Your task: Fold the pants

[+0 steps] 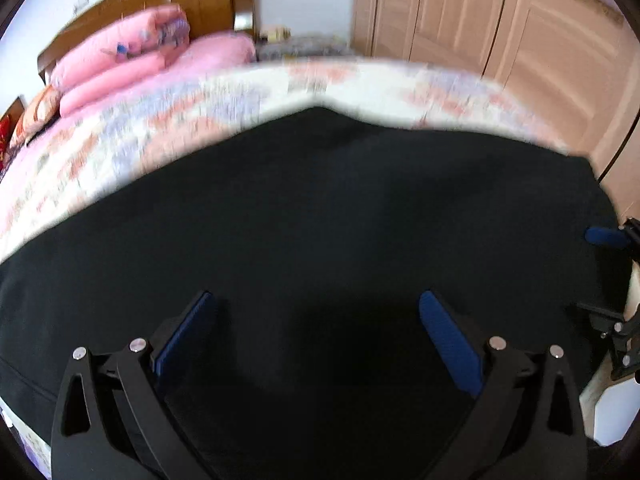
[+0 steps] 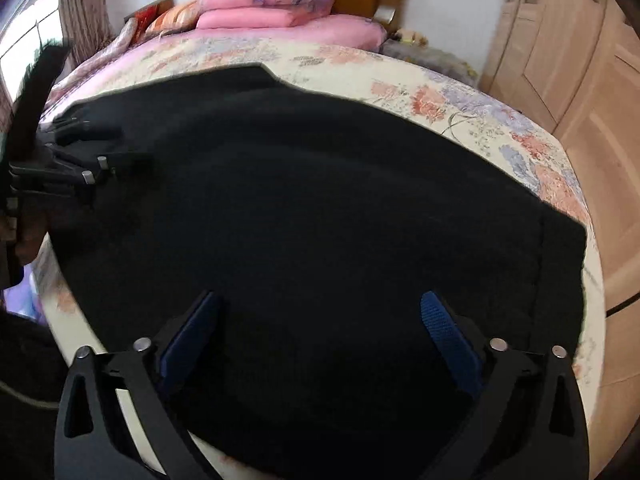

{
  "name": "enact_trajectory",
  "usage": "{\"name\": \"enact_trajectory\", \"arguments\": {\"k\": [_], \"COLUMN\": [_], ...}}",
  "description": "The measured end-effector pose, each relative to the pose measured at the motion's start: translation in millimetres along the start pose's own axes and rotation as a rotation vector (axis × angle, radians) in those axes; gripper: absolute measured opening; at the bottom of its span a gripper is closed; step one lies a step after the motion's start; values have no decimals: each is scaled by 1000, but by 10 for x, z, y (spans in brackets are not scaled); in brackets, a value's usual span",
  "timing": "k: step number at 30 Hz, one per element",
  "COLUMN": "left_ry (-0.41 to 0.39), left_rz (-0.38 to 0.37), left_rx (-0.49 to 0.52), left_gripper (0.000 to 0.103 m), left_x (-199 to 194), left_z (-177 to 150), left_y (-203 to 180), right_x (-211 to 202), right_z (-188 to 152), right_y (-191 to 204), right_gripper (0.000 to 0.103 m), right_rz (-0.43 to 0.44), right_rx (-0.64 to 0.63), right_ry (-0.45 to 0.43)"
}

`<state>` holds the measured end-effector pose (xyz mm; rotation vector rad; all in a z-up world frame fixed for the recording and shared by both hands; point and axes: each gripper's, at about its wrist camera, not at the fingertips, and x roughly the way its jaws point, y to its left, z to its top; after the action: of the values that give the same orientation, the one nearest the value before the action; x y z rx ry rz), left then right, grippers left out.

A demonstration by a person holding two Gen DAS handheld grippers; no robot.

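Note:
Black pants lie spread flat over the flowered bed, filling most of both views. My left gripper hovers just above the cloth near its front edge, open, with nothing between its blue pads. My right gripper is likewise open over the pants, blue pads wide apart and empty. In the right wrist view the left gripper shows at the far left over the pants' edge. The right gripper's blue fingertip peeks in at the right edge of the left wrist view.
The bed has a flowered sheet and folded pink quilts stacked by the wooden headboard. Wooden wardrobe doors stand along the right. A curtained window is at the far left.

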<state>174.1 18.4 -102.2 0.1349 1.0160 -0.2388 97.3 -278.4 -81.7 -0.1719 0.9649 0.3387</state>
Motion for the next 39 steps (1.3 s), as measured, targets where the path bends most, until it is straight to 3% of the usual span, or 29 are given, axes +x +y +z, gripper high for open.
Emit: {"name": "enact_trajectory", "arguments": {"k": [2, 4, 5, 8, 12, 13, 15, 19, 21, 23, 27, 30, 34, 35, 36, 37, 39], "left_ry": [-44, -33, -67, -157, -244, -276, -306, -387, -395, -354, -325, -314, -330, -339, -348, -358, -363], "left_rz": [14, 1, -15, -72, -42, -22, 19, 93, 120, 124, 136, 99, 14, -18, -50, -93, -142], "left_rx": [18, 20, 4, -87, -378, -505, -655, -1017, -1163, -1268, -1330, -1317, -1299, -1288, -1275, -1261, -1250], "left_gripper": [102, 101, 101, 101, 101, 101, 101, 101, 101, 101, 101, 101, 101, 101, 101, 101, 101], "left_x": [3, -18, -101, -337, -635, -760, -939, -1410, -1533, -1576, -1623, -1611, -1553, -1531, -1518, -1489, -1434], "left_z": [-38, -8, -5, -43, -335, -529, -802, -1655, -2036, -2358, -2674, -2782, -2678, -2631, -2588, -2525, -2455], "left_y": [-26, -1, 62, 417, 1394, 1798, 2280, 3334, 3672, 3940, 4085, 4098, 3983, 3990, 3978, 3979, 4001], "right_x": [32, -58, -100, -137, 212, 318, 411, 476, 564, 638, 815, 961, 1049, 1041, 1042, 1042, 1035], "right_z": [60, 193, 247, 534, 938, 1050, 1207, 1542, 1625, 1643, 1645, 1626, 1542, 1583, 1630, 1687, 1783], "right_y": [-43, 38, 85, 344, 1053, 1386, 1900, 2975, 3536, 3931, 4511, 4839, 4983, 4958, 4932, 4908, 4871], "right_gripper": [98, 99, 99, 99, 99, 99, 99, 99, 98, 98, 82, 79, 77, 68, 53, 50, 30], "right_rz": [3, -85, -84, 43, 208, 240, 304, 473, 502, 511, 501, 452, 416, 428, 428, 441, 477], "right_rx": [49, 28, 10, -23, -119, -193, -332, -571, -695, -794, -941, -1037, -1122, -1103, -1080, -1044, -986], "right_ry": [41, 19, 1, -58, -16, -8, -19, -95, -104, -113, -115, -120, -132, -121, -112, -99, -90]}}
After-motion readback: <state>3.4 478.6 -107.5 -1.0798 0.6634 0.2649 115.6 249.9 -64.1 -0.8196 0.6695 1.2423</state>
